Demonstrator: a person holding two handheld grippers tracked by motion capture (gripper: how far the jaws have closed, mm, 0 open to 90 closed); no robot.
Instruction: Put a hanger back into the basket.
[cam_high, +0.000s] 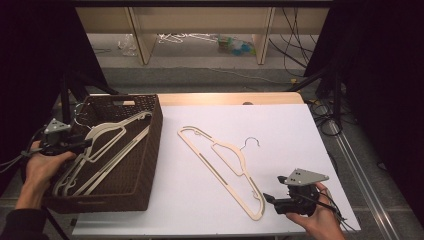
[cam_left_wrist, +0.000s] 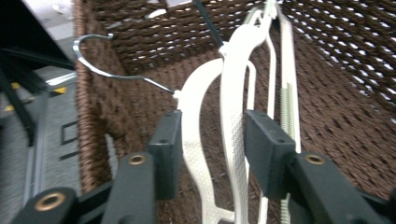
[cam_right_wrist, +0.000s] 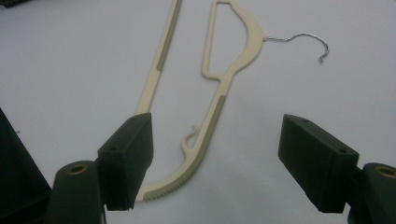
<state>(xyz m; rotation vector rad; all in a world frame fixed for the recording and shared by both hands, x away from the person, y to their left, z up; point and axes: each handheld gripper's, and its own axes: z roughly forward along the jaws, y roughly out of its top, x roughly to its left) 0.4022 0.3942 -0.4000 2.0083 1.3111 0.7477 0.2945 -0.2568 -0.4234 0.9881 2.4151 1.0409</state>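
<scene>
Cream plastic hanger (cam_high: 220, 167) on white surface (cam_high: 280, 130): long axis diagonal, near end just left of right claw (cam_high: 270, 198), wide open, empty. Left claw (cam_left_wrist: 212, 140) over brown wicker basket (cam_high: 145, 165), part-open, straddling basket hangers (cam_left_wrist: 233, 116), pads clear.

tools: black jaws, brass screws (cam_left_wrist: 137, 159) | grey three-cornered plates (cam_high: 303, 176) | dark sleeve (cam_high: 20, 220)

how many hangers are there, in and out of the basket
3 for sure: one hanger on the white table, two hangers in the basket between the left gripper's jaws; others may be hidden.
</scene>
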